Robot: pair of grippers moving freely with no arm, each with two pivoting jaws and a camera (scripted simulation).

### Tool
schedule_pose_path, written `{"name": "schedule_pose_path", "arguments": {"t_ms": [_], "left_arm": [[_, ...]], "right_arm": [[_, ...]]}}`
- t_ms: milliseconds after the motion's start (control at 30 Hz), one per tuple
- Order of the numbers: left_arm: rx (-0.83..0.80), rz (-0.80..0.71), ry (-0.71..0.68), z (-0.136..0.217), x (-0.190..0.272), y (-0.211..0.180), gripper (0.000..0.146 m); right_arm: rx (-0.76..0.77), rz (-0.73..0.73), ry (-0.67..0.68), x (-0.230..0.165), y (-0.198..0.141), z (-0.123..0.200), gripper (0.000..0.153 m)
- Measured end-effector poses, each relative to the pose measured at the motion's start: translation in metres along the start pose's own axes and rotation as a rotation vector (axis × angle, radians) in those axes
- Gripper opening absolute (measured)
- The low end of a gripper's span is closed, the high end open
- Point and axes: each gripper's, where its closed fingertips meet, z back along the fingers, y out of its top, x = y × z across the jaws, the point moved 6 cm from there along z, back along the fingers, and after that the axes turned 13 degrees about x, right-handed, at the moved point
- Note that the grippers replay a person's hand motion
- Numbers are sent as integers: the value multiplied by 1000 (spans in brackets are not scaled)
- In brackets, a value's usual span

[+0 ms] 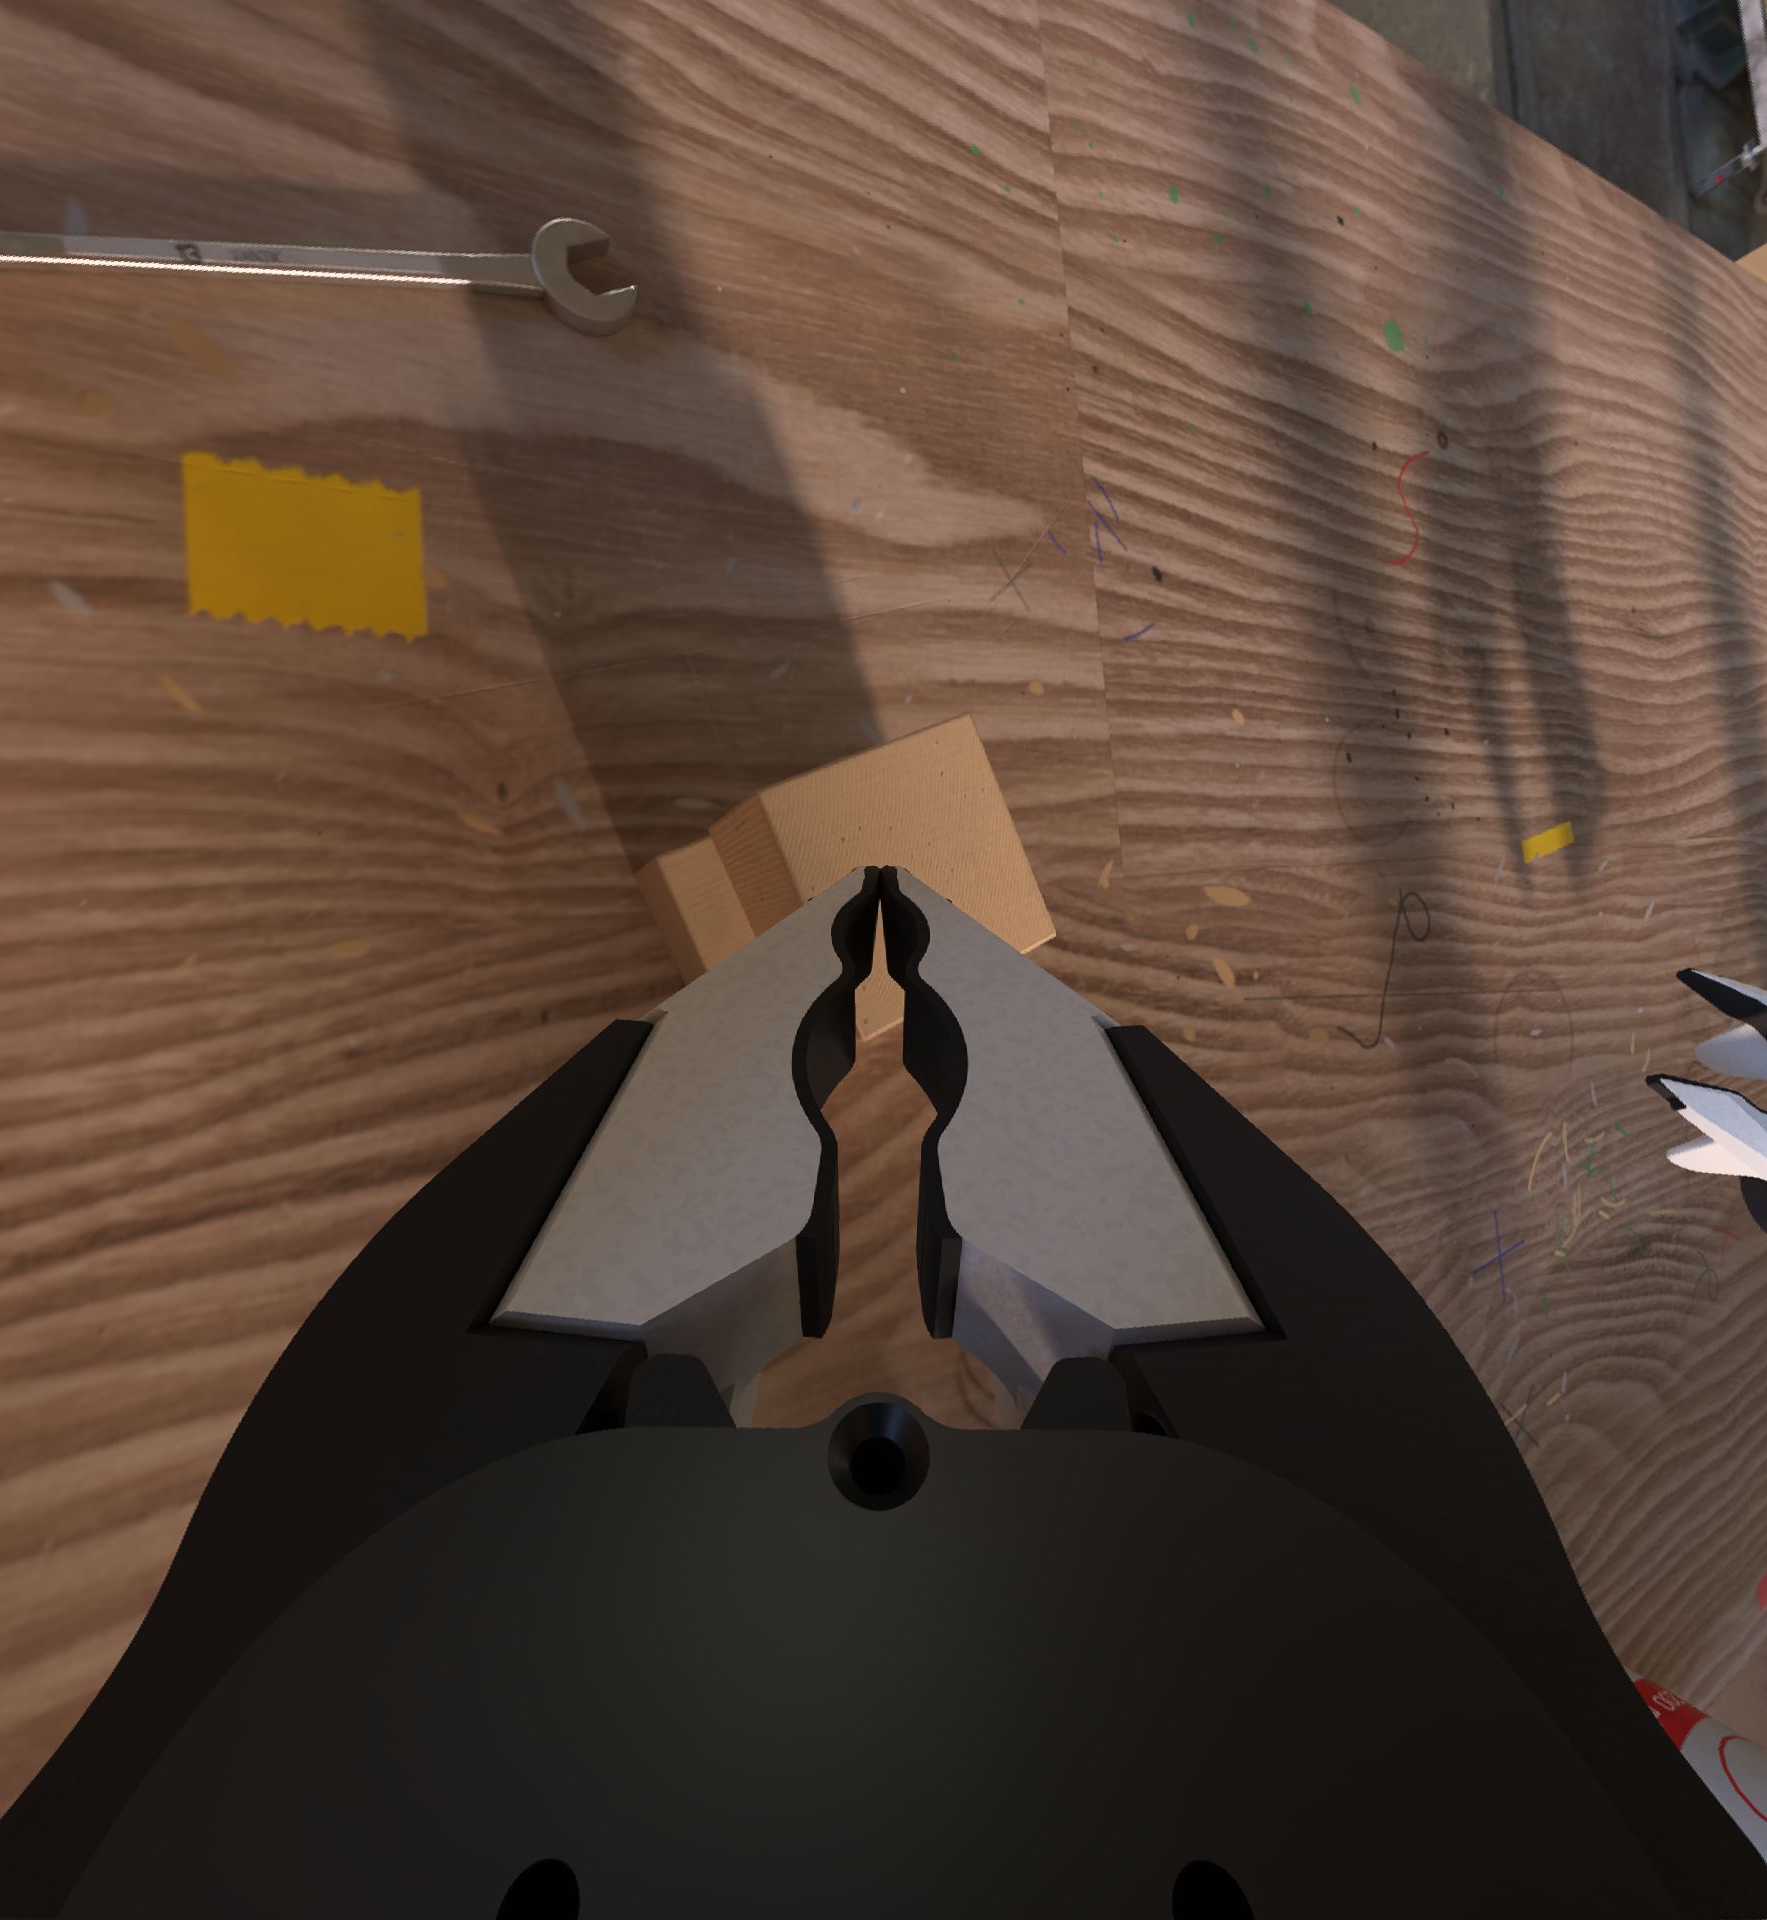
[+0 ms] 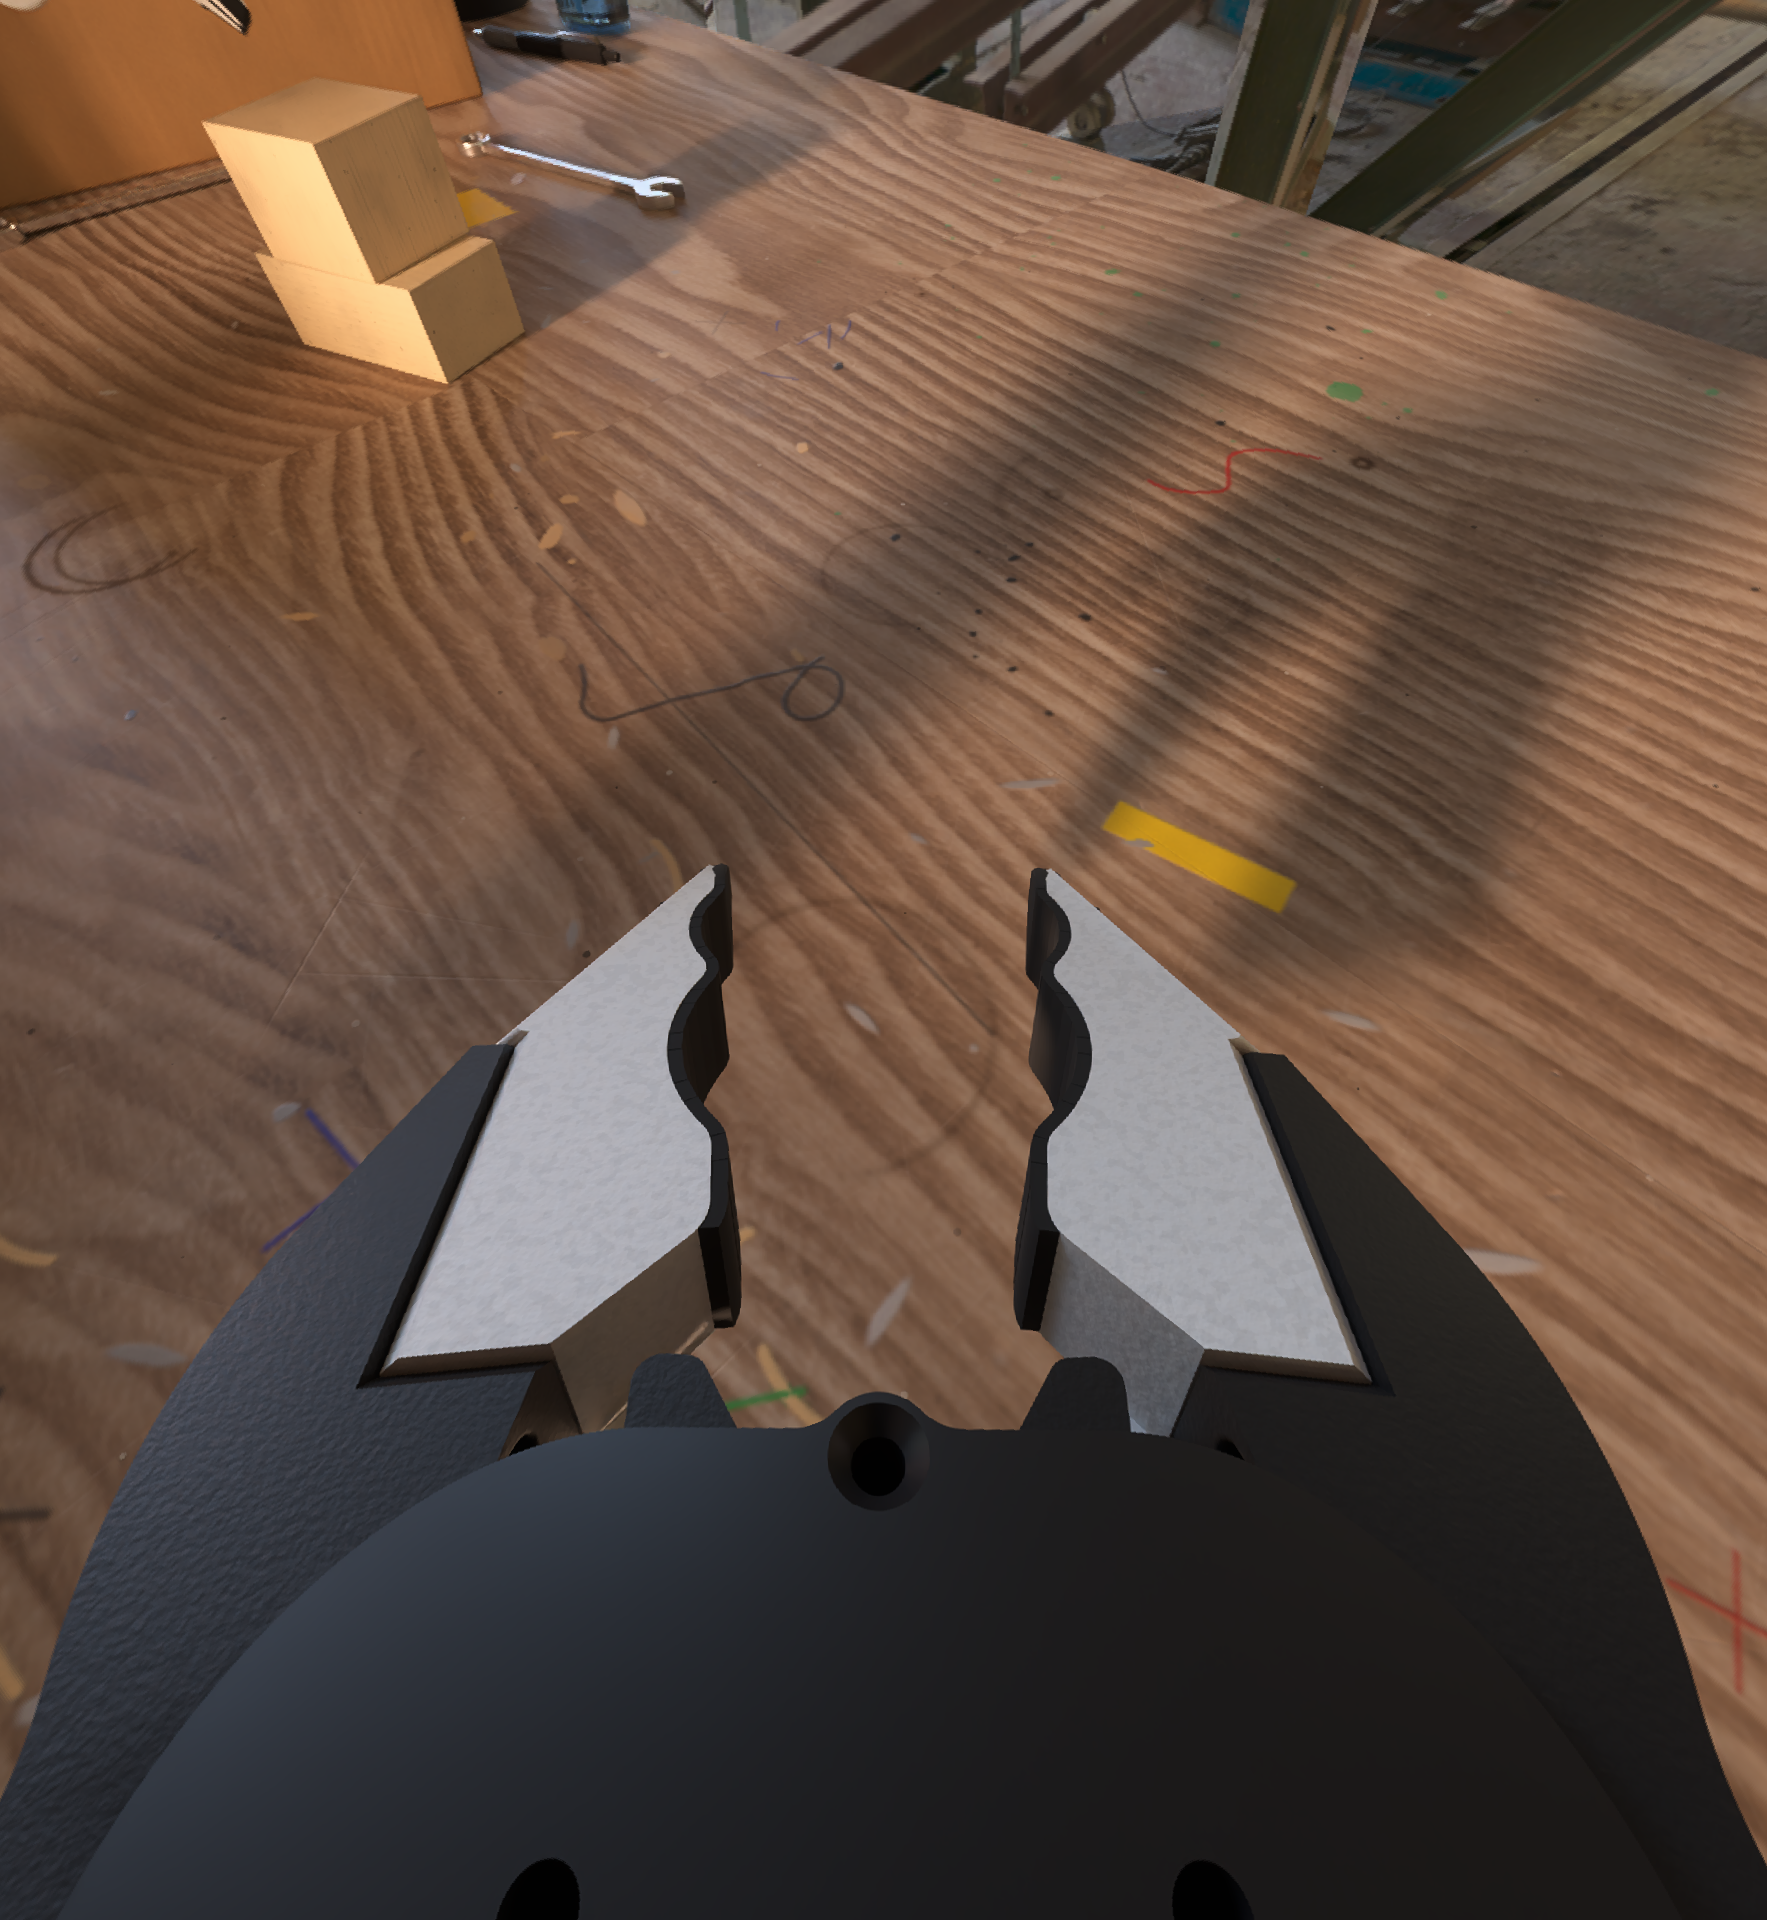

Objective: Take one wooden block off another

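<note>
Two pale wooden blocks stand stacked on the workbench. The upper block [image 1: 910,810] sits skewed on the lower block [image 1: 697,904]. My left gripper [image 1: 879,878] is shut on nothing, its tips over the near part of the upper block. I cannot tell whether they touch it. In the right wrist view the upper block [image 2: 339,171] and the lower block [image 2: 411,312] are far off at the top left. My right gripper [image 2: 879,883] is open and empty over bare bench, and it also shows at the right edge of the left wrist view [image 1: 1762,1101].
A steel wrench [image 1: 339,260] lies beyond the blocks, also in the right wrist view [image 2: 578,171]. A yellow tape patch [image 1: 305,545] and a small yellow strip [image 2: 1199,857] are stuck to the bench. A wooden panel [image 2: 131,83] stands behind the blocks. The bench edge [image 2: 1481,249] runs far right.
</note>
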Motion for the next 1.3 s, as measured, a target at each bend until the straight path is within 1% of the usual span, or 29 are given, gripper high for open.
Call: {"name": "schedule_pose_path", "arguments": {"t_ms": [100,200,267,300,367,400,433,500,533,633,700,800,900,1033,1133,1200,1233,1300], "left_arm": [[6,-1,-10,14,3,0,0],[32,-58,14,32,11,2,0],[39,-83,12,44,16,1,7],[42,-95,16,49,18,0,12],[32,-141,9,55,18,-4,31],[25,-203,13,55,16,-6,43],[6,-311,30,53,14,-7,53],[-49,-564,60,45,13,-9,65],[-91,-656,45,39,15,-10,67],[-231,-849,-51,20,23,-9,68],[-327,-988,-62,8,25,-12,71],[-502,-1141,-35,-9,24,-15,82],[-563,-1212,-80,-21,26,-14,85],[-589,-1237,-158,-34,23,-14,84],[-582,-1232,-194,-46,16,-14,79],[-587,-1216,-252,-49,15,-17,68],[-592,-1199,-285,-48,16,-18,68],[-606,-1148,-304,-45,15,-18,68]], "right_arm": [[-2,0,2,0,0,0,57],[-3,1,3,0,0,0,57],[0,-1,4,0,0,0,57],[1,-1,4,0,0,0,57],[-2,1,7,0,0,0,57],[-3,2,9,-1,0,0,57],[-2,5,11,-1,0,0,57],[0,7,13,-1,0,0,57],[-2,7,16,-2,0,0,57],[-17,0,27,-2,-1,-1,57],[-18,-7,30,-1,-1,-1,57],[-15,-6,24,-1,-1,-1,57],[-25,9,20,-2,-2,-2,57],[-40,20,13,-2,-2,-3,57],[-47,17,13,-2,-3,-4,57],[-56,14,16,-2,-3,-5,56],[-60,11,17,-2,-4,-5,56],[-61,7,18,-2,-4,-5,56]]}}
